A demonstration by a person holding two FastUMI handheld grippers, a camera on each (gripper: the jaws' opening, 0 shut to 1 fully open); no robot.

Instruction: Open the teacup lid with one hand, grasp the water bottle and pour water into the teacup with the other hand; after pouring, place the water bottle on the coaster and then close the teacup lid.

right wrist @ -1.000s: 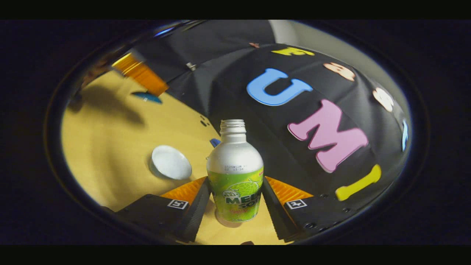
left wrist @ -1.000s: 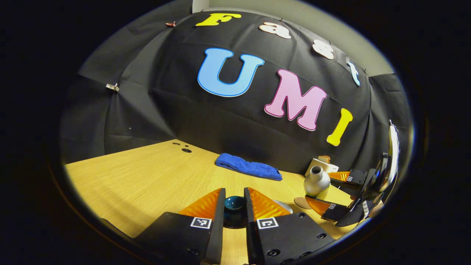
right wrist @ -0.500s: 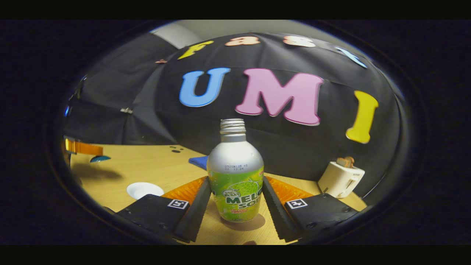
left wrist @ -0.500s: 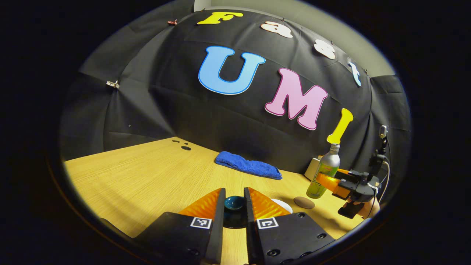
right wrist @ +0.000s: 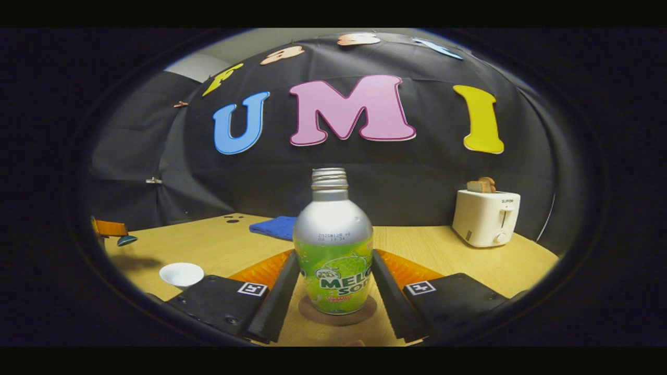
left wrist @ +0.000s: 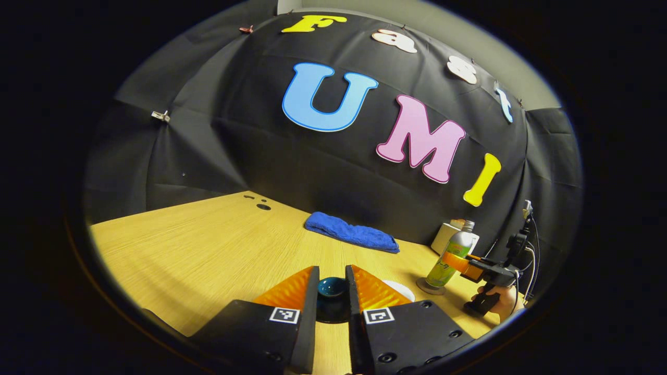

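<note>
Wooden table (right wrist: 443, 250): right gripper (right wrist: 333, 284) clamps bottle (right wrist: 333, 245) low on slick metal body, upright on coaster (right wrist: 365, 315). Left gripper (left wrist: 332, 289) pinches lid (left wrist: 332, 286) knob; glazed, fragile. Cup (right wrist: 181, 274) open.

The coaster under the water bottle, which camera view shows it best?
The right gripper view: the brown coaster lies close, under the water bottle, between the right gripper's fingers. The left gripper view shows the coaster small and far off, mostly covered by the bottle.

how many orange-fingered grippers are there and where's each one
2. The left gripper is low over the table, shut on the teacup lid; the right gripper is shut on the water bottle standing on the coaster.
</note>
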